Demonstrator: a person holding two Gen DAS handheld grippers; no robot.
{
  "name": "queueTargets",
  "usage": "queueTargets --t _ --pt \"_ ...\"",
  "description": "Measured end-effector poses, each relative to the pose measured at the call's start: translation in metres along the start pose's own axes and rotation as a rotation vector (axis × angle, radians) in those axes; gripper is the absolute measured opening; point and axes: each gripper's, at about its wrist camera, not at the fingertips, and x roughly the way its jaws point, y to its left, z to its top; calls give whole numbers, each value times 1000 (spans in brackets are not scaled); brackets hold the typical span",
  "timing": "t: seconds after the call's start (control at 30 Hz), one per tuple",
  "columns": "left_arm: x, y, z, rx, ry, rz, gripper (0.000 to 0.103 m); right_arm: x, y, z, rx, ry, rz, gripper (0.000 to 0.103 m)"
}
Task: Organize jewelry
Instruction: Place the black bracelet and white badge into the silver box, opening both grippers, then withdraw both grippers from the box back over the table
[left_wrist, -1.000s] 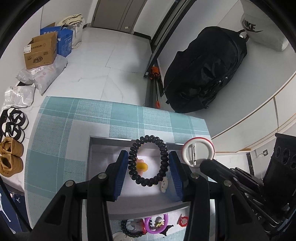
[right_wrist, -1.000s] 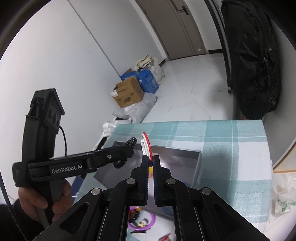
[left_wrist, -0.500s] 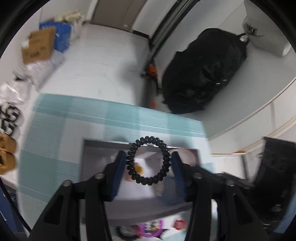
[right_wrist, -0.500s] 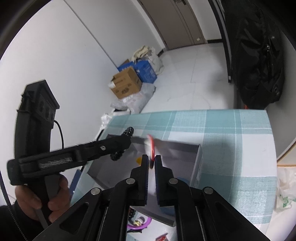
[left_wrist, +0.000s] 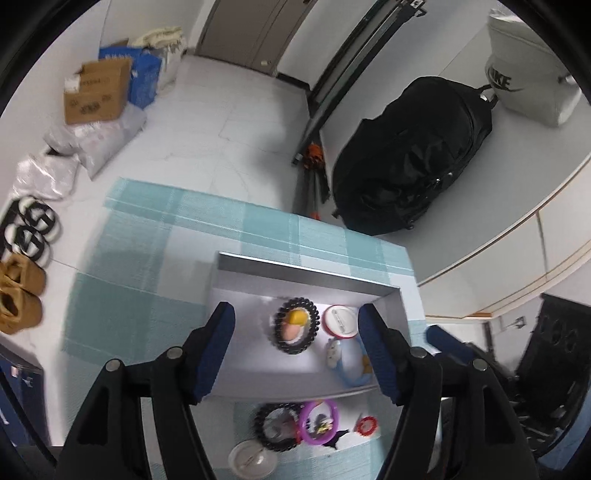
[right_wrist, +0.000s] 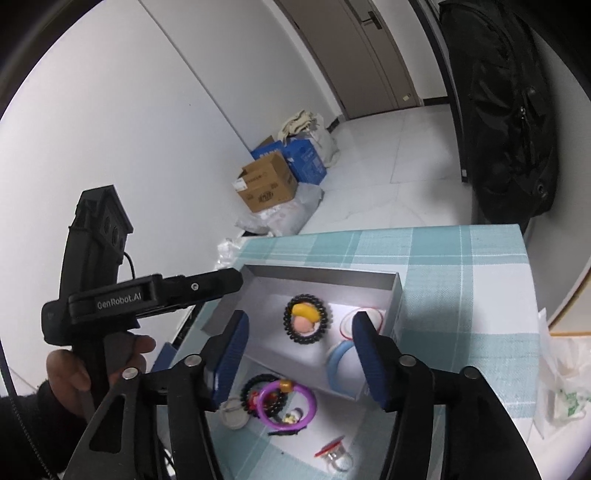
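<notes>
Two handheld grippers hover over a shallow grey rectangular cardboard box (left_wrist: 306, 273) on a worktop (left_wrist: 155, 258) covered in a teal-and-white checked cloth. Four pieces lie inside the box: one black beaded bracelet (left_wrist: 296, 326) ringing a small yellow-and-pink charm (left_wrist: 294, 324), one red-rimmed white round badge (left_wrist: 340, 321) just beside it, and one pale blue bangle (left_wrist: 352, 363) nearer the front wall. In front of the box, on the cloth, sit a second black beaded bracelet (left_wrist: 275, 424), one purple plastic ring (left_wrist: 318, 421) overlapping it, one small red scalloped piece (left_wrist: 365, 425) and one round clear-lidded tin (left_wrist: 252, 459). The left gripper (left_wrist: 296, 349) has its blue-padded fingers (left_wrist: 216, 350) spread wide and holds nothing; the bracelet in the box lies between them, below and apart. The right gripper (right_wrist: 299, 356) likewise has its fingers (right_wrist: 229, 354) wide apart and empty, framing the same bracelet, with the badge partly behind its right-hand finger.
</notes>
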Motion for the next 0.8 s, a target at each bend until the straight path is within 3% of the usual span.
queueTargets --t 0.13,0.2,0.33,0.53,0.8 --pt "-15 -7 -9 49 -63 68 65 -10 8 -2 -17 -38 -11 70" --pt "-28 -13 -15 90 -131 140 65 -15 11 -3 -22 -51 -14 71" --pt "-42 -20 -21 122 -196 201 65 -27 18 -7 -32 -83 -28 73" --pt "-56 -12 -31 103 -224 252 65 -43 29 -16 -60 -136 -49 84" --pt "-61 -16 -57 130 -228 298 66 -50 35 -32 -66 -157 -67 87"
